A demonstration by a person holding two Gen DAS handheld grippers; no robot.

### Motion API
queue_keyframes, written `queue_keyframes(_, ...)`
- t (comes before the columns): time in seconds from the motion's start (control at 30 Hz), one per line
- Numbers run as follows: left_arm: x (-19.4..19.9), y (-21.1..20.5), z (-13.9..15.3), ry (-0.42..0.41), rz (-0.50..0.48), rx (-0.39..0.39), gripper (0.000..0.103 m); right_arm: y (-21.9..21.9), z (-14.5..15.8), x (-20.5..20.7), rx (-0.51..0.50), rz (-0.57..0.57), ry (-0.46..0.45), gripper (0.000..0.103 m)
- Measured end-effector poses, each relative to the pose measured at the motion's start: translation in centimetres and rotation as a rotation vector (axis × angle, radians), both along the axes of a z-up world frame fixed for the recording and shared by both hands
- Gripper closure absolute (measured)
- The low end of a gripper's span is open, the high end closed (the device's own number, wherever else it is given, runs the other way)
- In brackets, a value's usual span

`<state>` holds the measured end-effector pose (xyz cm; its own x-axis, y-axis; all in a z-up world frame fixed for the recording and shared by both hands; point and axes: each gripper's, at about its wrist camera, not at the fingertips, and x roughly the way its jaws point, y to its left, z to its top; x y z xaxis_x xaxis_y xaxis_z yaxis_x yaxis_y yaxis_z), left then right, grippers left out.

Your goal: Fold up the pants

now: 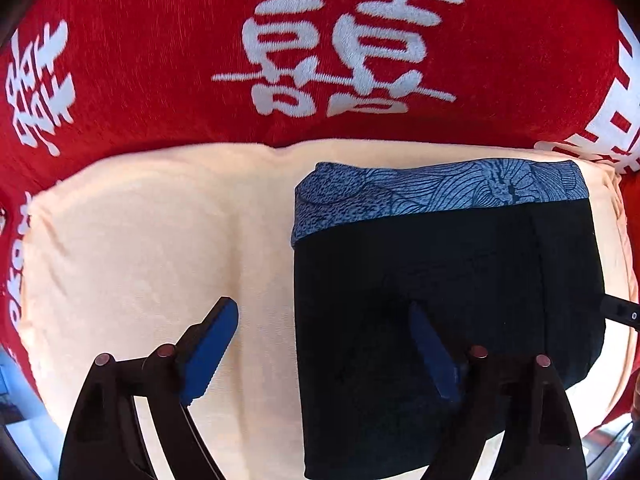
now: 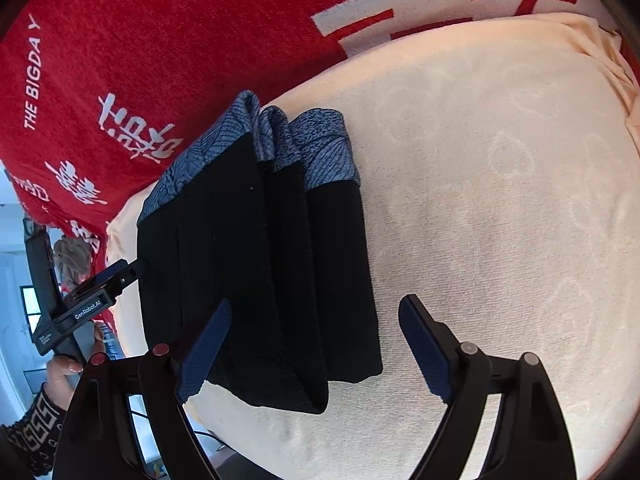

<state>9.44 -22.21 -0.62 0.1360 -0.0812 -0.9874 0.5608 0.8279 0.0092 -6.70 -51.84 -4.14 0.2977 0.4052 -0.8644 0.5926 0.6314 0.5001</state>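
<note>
Black pants [image 1: 440,300] with a blue patterned waistband [image 1: 436,192] lie folded in stacked layers on the peach towel [image 1: 140,248], which sits on a red blanket [image 1: 140,60] with white characters. Left gripper [image 1: 326,344] points down with jaws spread and nothing pinched: one finger over the towel, the other over the black fabric. Right gripper [image 2: 316,344] jaws also spread and empty, left finger over the pants' edge, right finger over bare towel; the person's left hand [image 2: 66,368] shows at the left edge of the right wrist view.
</note>
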Motion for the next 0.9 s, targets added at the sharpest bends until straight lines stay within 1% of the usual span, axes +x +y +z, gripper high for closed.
queue_keyframes(0.1, -0.15, -0.6, 0.18, -0.005, -0.003, 0.02, 0.015, 0.04, 0.24, -0.04, -0.001, 0.004, -0.001, 0.015)
queue_keyframes(0.43, -0.6, 0.1, 0.69, 0.001, -0.001, 0.034, 0.015, -0.28, 0.18, 0.18, 0.0, 0.002, 0.005, 0.014)
queue_keyframes(0.83, -0.64, -0.12, 0.39, 0.007, 0.005, 0.031, 0.015, -0.17, 0.02, 0.01, 0.005, 0.002, 0.006, 0.014)
queue_keyframes(0.9, -0.61, -0.14, 0.3, 0.02, 0.001, 0.044, 0.015, -0.23, -0.09, 0.04, 0.006, 0.004, 0.007, 0.014)
